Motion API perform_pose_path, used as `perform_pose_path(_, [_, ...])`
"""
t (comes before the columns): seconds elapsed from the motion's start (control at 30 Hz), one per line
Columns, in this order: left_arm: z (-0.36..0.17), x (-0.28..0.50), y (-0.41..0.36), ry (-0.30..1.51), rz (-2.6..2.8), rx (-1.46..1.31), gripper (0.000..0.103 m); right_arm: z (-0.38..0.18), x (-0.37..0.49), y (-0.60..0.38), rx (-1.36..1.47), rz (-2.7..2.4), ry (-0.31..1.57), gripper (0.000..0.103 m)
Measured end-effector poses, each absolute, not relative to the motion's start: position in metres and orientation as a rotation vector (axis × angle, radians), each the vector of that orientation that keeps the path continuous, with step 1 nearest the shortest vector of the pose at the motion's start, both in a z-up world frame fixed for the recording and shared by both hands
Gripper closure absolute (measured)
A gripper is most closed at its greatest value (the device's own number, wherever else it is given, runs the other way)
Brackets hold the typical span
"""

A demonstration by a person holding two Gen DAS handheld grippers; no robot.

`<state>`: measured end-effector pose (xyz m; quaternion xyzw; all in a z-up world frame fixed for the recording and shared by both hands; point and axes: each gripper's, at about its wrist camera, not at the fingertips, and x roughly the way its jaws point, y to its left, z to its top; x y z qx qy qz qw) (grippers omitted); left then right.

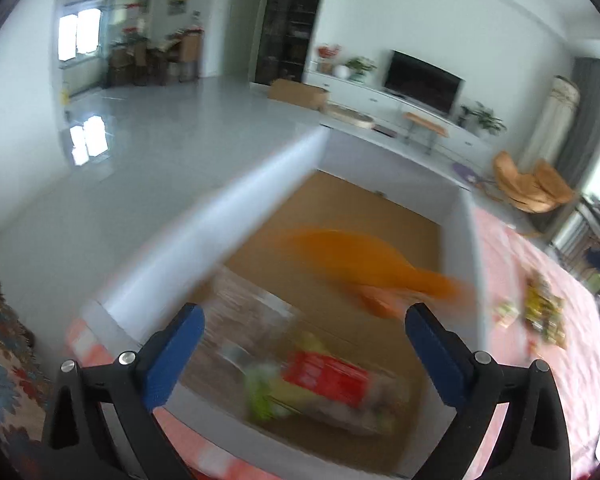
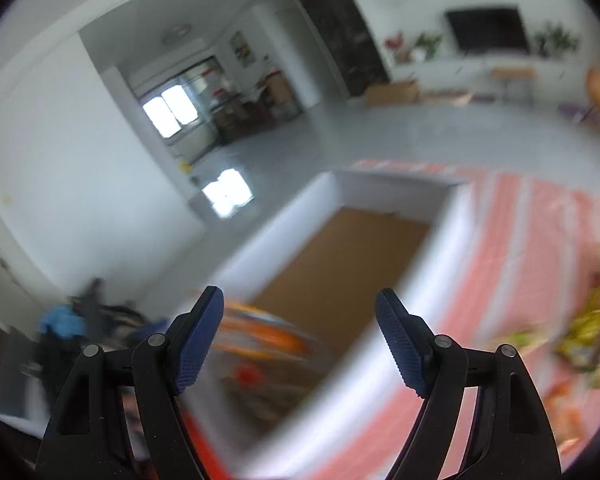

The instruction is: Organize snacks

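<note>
Through the left wrist camera I see my left gripper [image 1: 304, 336] with its blue fingers [image 1: 176, 356] spread wide and nothing pressed between them. It hangs over a white box [image 1: 220, 216] with a brown cardboard floor, which sits on a table under a pink striped cloth [image 1: 540, 280]. Inside the box, near its closest wall, lies a clear snack packet [image 1: 324, 384] with a red label and green-yellow contents, badly smeared by motion. Further in, close to the box's right wall, an orange packet [image 1: 364, 260] shows as a long streak; I cannot tell whether it rests on the floor of the box or is in the air. To the right of the box, on the cloth, a small cluster of yellow and green loose snacks [image 1: 540, 312] lies well apart from the gripper. Through the right wrist camera my right gripper [image 2: 300, 340] also stands open, its blue fingers [image 2: 400, 344] apart with nothing gripped, and it looks across the near white wall of the same box. Orange and red blurs of packets show low inside it, beside the left finger. More yellow snack packets [image 2: 588, 332] lie on the striped cloth at the right edge of that view, too blurred to identify.
</note>
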<state>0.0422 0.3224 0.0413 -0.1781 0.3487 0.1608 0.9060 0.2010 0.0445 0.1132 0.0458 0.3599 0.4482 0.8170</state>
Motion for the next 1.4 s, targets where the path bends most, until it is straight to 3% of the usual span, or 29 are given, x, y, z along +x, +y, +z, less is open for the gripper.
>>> perform_pose_path(0.27, [0.045, 0.053, 0.149, 0.769, -0.156, -0.269, 0.003, -0.009, 0.223, -0.159, -0.118, 0.416, 0.853, 0.022])
perform_pose_path(0.5, [-0.048, 0.109, 0.036, 0.970, -0.255, -0.084, 0.003, -0.074, 0.196, -0.284, -0.125, 0.151, 0.956, 0.022])
perform_pose_path(0.8, [-0.102, 0.164, 0.039, 0.945, -0.143, 0.044, 0.002, -0.077, 0.172, -0.309, -0.056, 0.130, 0.915, 0.018])
perform_pose_path(1.27, [-0.090, 0.179, 0.058, 0.926, 0.009, -0.002, 0.001, -0.071, 0.151, -0.311, -0.054, 0.120, 0.916, 0.015])
perform_pose_path(1.4, [-0.096, 0.207, 0.030, 0.984, -0.057, 0.024, 0.001, -0.071, 0.151, -0.311, -0.054, 0.120, 0.916, 0.015])
